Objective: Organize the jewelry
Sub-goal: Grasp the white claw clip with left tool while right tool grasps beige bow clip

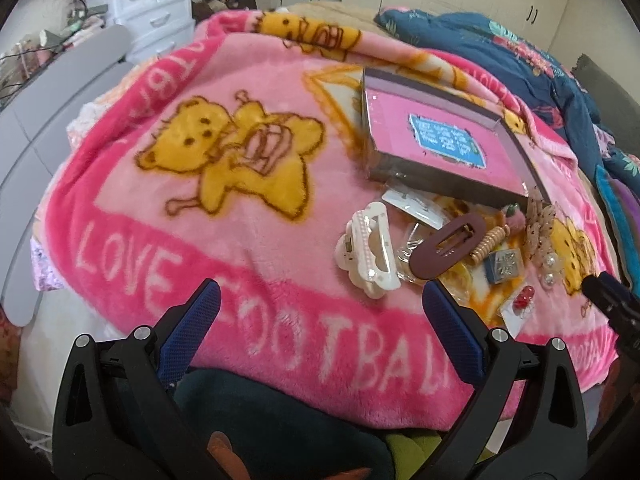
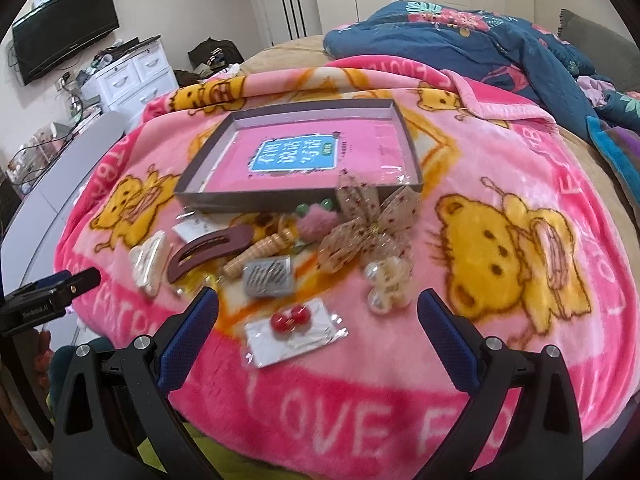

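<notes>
I see the pink fleece blanket spread flat over the bed as the work surface; readable on it: "LOVE" plus a partial "FOOTBA…", with yellow bear prints. At 12 o'clock from the pile sits the shallow grey box, open side up and, I judge, the drop target, since nothing is in it but a pink liner with a blue label of characters I can't read. The jewelry sits loose along the box's near wall, still all outside it. Largest first: the sheer dotted bow at 1 o'clock, touching the box's front wall; the maroon oval clip at 10 o'clock, lying across the tan spiral hair tie; the white claw clip at 9 o'clock, leftmost of the pile; the carded red earrings, still in a clear sleeve, nearest me at 6 o'clock; the small grey patterned box mid-pile; the pearl clip at 3 o'clock. No brand legible on any of them. Right gripper hovers over the earring card, jaws wide apart, empty, so I judge that's the first pick. Left gripper likewise spread and empty, hanging just short of the white claw clip, touching nothing.
</notes>
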The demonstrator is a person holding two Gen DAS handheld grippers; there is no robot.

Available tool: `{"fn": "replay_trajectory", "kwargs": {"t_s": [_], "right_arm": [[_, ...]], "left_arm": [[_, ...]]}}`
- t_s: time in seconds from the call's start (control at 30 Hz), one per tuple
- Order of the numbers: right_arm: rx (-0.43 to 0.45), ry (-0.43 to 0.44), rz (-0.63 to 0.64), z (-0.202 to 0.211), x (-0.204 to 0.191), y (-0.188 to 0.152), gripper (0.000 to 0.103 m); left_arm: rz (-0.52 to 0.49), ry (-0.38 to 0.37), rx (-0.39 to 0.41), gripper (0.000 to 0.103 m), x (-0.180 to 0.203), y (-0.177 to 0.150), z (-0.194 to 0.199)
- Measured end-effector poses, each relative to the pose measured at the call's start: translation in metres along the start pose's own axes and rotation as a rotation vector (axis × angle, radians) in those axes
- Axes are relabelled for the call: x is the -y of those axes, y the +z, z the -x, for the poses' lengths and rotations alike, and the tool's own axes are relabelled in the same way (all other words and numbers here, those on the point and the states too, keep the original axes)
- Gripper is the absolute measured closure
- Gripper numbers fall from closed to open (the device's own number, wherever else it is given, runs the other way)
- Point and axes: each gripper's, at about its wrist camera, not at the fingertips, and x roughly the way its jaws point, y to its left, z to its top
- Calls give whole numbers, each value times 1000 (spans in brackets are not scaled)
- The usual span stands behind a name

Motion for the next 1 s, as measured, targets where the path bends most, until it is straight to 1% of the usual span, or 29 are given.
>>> {"fn": "replay_trajectory", "kwargs": {"t_s": [0.1, 0.17, 0.27, 0.37, 0.43, 0.47, 0.5, 0.57, 0.6, 0.63, 0.67, 0.7, 0.73, 0.77, 0.83, 0.9, 0.93, 1.0], "right_arm": [[-2, -15, -16, -9, 12, 9, 4], [-11, -25, -38, -16, 21, 16, 4], [-18, -38, -62, -26, 33, 25, 4], [-30, -48, -73, -37, 43, 33, 4], [-45, -41, -89, -47, 51, 39, 4], [-53, -38, -101, -51, 54, 41, 4], [-61, -40, -110, -57, 57, 44, 4], [-86, -37, -126, -70, 64, 48, 4], [-102, -36, -132, -77, 66, 50, 4], [-117, -21, -140, -84, 68, 51, 4], [-134, -12, -147, -91, 70, 52, 4], [-153, 7, -161, -98, 72, 52, 5], [-165, 20, -173, -104, 73, 52, 5], [-176, 21, -182, -110, 75, 52, 5], [-186, 19, -185, -118, 75, 50, 17], [-194, 31, -178, -122, 76, 48, 36], [-189, 40, -173, -122, 76, 46, 49], [-176, 50, -160, -121, 78, 45, 59]], "left_arm": [[-3, -17, -50, 8, 3, 5, -20], [17, -58, -90, 8, 2, 8, -36], [58, -92, -114, 8, -2, 13, -53], [96, -107, -141, 9, -5, 19, -66], [102, -116, -149, 12, -4, 22, -71], [98, -114, -150, 16, -2, 23, -72], [94, -106, -156, 18, -1, 24, -74], [82, -93, -163, 30, 1, 26, -76], [78, -92, -160, 33, 1, 26, -76], [74, -100, -154, 41, 1, 27, -75], [70, -110, -147, 54, 1, 28, -73], [67, -124, -138, 62, 1, 29, -71], [66, -156, -128, 74, 2, 30, -68], [61, -155, -127, 74, 3, 32, -67], [24, -132, -118, 74, 7, 32, -64], [11, -127, -108, 74, 10, 33, -60], [5, -123, -98, 75, 10, 35, -56], [0, -122, -82, 75, 10, 40, -51]]}}
